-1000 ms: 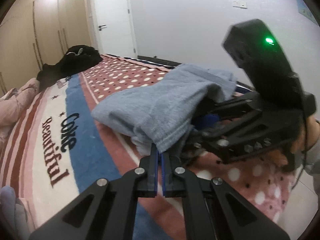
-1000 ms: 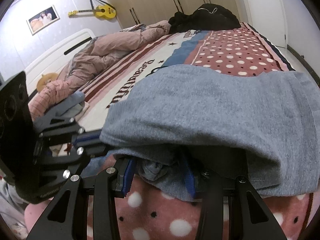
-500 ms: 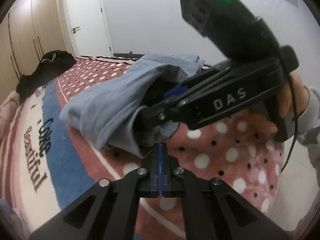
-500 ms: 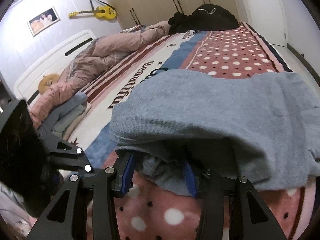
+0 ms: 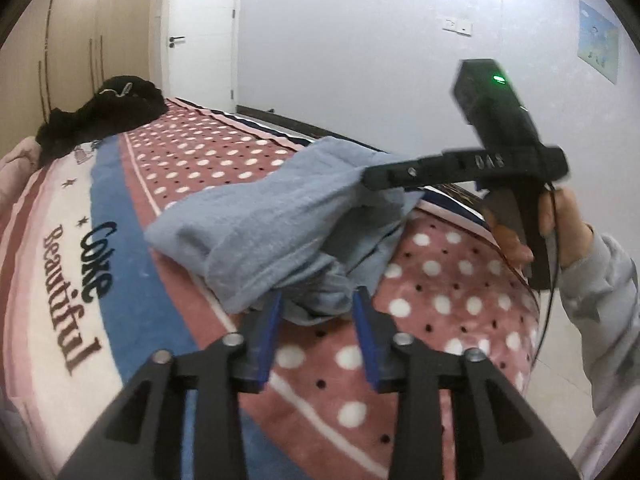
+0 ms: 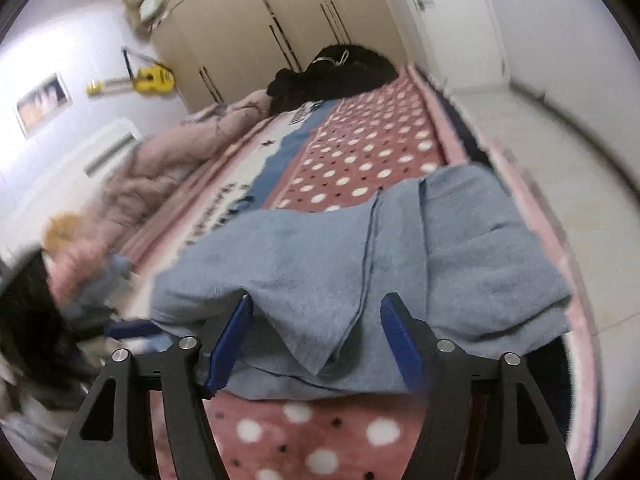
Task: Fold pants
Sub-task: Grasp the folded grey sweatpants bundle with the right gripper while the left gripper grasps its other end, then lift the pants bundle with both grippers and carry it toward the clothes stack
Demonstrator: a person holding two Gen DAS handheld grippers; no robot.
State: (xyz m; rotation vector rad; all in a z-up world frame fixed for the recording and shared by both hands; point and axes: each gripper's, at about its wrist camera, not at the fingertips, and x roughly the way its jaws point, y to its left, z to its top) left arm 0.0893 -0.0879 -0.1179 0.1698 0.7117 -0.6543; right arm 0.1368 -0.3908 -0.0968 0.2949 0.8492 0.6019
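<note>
Your left gripper (image 5: 318,312) and right gripper (image 6: 316,320) have just been opening, jaws spread and released, so the pants (image 5: 272,220) settle folded on the bed (image 5: 440,320).

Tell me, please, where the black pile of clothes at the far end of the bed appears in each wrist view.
Left wrist view: black pile of clothes at upper left, before the wardrobe.
Right wrist view: same pile at top centre.
Shared landmark: the blue pants lying on the dotted blanket.
</note>
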